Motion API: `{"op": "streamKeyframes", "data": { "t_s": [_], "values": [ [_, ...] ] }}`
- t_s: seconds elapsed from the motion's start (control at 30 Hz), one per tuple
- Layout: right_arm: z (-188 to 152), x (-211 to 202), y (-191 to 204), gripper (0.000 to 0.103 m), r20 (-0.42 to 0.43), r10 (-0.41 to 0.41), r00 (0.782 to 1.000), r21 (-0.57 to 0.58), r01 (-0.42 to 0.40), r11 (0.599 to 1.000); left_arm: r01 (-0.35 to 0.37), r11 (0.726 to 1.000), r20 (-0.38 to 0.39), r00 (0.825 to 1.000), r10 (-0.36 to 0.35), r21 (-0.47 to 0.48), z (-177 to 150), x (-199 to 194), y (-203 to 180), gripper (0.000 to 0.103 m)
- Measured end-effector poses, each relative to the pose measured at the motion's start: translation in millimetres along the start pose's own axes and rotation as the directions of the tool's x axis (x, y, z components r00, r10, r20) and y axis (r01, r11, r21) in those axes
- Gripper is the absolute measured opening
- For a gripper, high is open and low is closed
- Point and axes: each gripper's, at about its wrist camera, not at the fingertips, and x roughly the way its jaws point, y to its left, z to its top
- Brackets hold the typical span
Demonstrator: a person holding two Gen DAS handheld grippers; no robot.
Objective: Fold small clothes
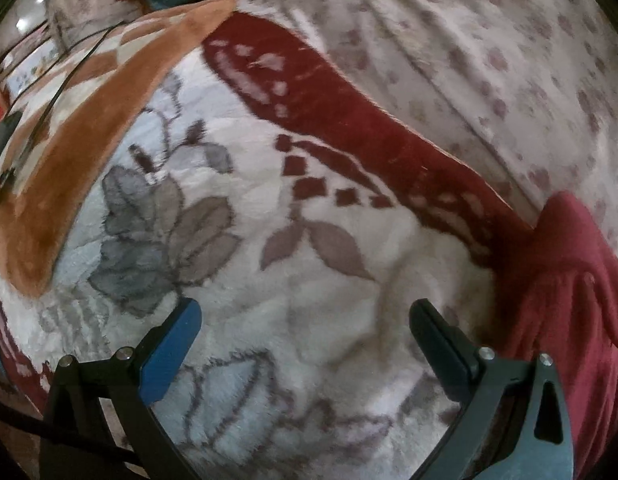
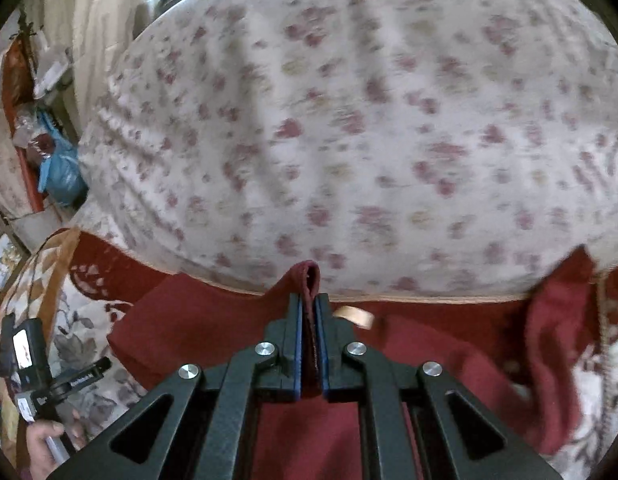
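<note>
We see our right gripper clamped on a fold of the dark red garment, which spreads beneath it toward 3 o'clock on the floral blanket. Our left gripper gapes wide, empty, the garment at its 3 o'clock.

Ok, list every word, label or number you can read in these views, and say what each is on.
No text is legible.
White lettering on the left gripper's black bar: too blurred to read.
White sticker with a red mark on its camera body: unreadable.
Red garment, blanket, bedsheet: patterns only, no writing.
</note>
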Motion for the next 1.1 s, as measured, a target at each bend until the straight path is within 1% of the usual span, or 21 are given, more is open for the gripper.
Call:
{"op": "streamKeyframes", "data": {
  "t_s": [0.07, 0.17, 0.23, 0.3, 0.33, 0.37, 0.47, 0.53, 0.57, 0.6, 0.63, 0.67, 0.7, 0.73, 0.77, 0.8, 0.87, 0.9, 0.97, 1.03, 1.1],
  "values": [
    [-5, -10, -22, 0.007, -0.012, -0.04, 0.999, 0.012, 0.04, 0.999, 0.014, 0.999, 0.005, 1.0, -0.014, 0.044, -5, -3, -10, 0.103],
    [-16, -10, -51, 0.007, -0.035, -0.103, 0.994, 0.037, 0.104, 0.994, 0.026, 0.995, 0.022, 0.999, -0.028, 0.097, -11, -8, -23, 0.103],
    [-24, -4, -69, 0.007, -0.059, -0.156, 0.986, 0.048, 0.159, 0.986, 0.036, 0.993, 0.027, 0.999, -0.039, 0.116, -13, -11, -28, 0.103],
    [-34, 6, -88, 0.006, -0.106, -0.195, 0.975, 0.076, 0.203, 0.976, 0.064, 0.99, 0.03, 0.997, -0.068, 0.129, -15, -15, -32, 0.103],
    [-38, 9, -96, 0.006, -0.124, -0.215, 0.969, 0.08, 0.225, 0.971, 0.076, 0.988, 0.032, 0.996, -0.081, 0.135, -16, -17, -33, 0.103],
    [-43, 15, -103, 0.006, -0.154, -0.244, 0.958, 0.083, 0.258, 0.962, 0.084, 0.987, 0.037, 0.995, -0.09, 0.14, -16, -18, -35, 0.103],
    [-53, 22, -115, 0.007, -0.2, -0.28, 0.939, 0.099, 0.304, 0.948, 0.095, 0.983, 0.047, 0.993, -0.104, 0.154, -16, -21, -38, 0.103],
    [-55, 22, -116, 0.007, -0.22, -0.306, 0.926, 0.102, 0.333, 0.937, 0.096, 0.982, 0.039, 0.994, -0.103, 0.16, -17, -19, -40, 0.103],
    [-55, 17, -112, 0.008, -0.209, -0.335, 0.919, 0.095, 0.36, 0.928, 0.096, 0.982, 0.028, 0.994, -0.101, 0.163, -17, -17, -42, 0.103],
    [-54, 13, -108, 0.013, -0.191, -0.347, 0.918, 0.087, 0.368, 0.926, 0.097, 0.981, 0.023, 0.994, -0.102, 0.165, -17, -16, -43, 0.103],
    [-54, 8, -102, 0.027, -0.174, -0.342, 0.923, 0.08, 0.36, 0.93, 0.1, 0.981, 0.021, 0.994, -0.105, 0.167, -17, -16, -44, 0.103],
    [-52, 5, -98, 0.035, -0.161, -0.332, 0.929, 0.079, 0.348, 0.934, 0.11, 0.98, 0.025, 0.993, -0.115, 0.165, -16, -17, -46, 0.103],
    [-48, 2, -91, 0.047, -0.137, -0.305, 0.942, 0.083, 0.318, 0.944, 0.122, 0.98, 0.034, 0.991, -0.129, 0.158, -14, -19, -45, 0.103],
    [-46, 0, -81, 0.05, -0.113, -0.262, 0.959, 0.083, 0.272, 0.959, 0.14, 0.979, 0.048, 0.988, -0.148, 0.146, -13, -21, -45, 0.103],
    [-45, 3, -72, 0.05, -0.105, -0.211, 0.972, 0.076, 0.22, 0.973, 0.164, 0.978, 0.066, 0.983, -0.173, 0.129, -11, -25, -45, 0.103],
    [-45, 8, -60, 0.05, -0.114, -0.161, 0.98, 0.059, 0.169, 0.984, 0.188, 0.975, 0.08, 0.977, -0.197, 0.116, -9, -28, -47, 0.103],
    [-47, 29, -32, 0.05, -0.163, -0.057, 0.985, 0.011, 0.06, 0.998, 0.216, 0.97, 0.075, 0.971, -0.225, 0.114, -7, -27, -52, 0.103],
    [-50, 41, -15, 0.049, -0.187, -0.015, 0.982, -0.013, 0.013, 1.0, 0.233, 0.965, 0.062, 0.968, -0.242, 0.12, -6, -24, -56, 0.103],
    [-58, 67, 17, 0.05, -0.222, 0.045, 0.974, -0.055, -0.058, 0.997, 0.232, 0.965, 0.044, 0.97, -0.239, 0.123, -4, -17, -64, 0.103],
    [-65, 90, 41, 0.049, -0.257, 0.077, 0.963, -0.078, -0.1, 0.992, 0.212, 0.969, 0.028, 0.976, -0.217, 0.128, -4, -10, -69, 0.103],
    [-72, 104, 57, 0.049, -0.282, 0.104, 0.954, -0.077, -0.131, 0.988, 0.175, 0.973, -0.009, 0.984, -0.176, 0.151, -6, 2, -74, 0.103]
  ]
}}
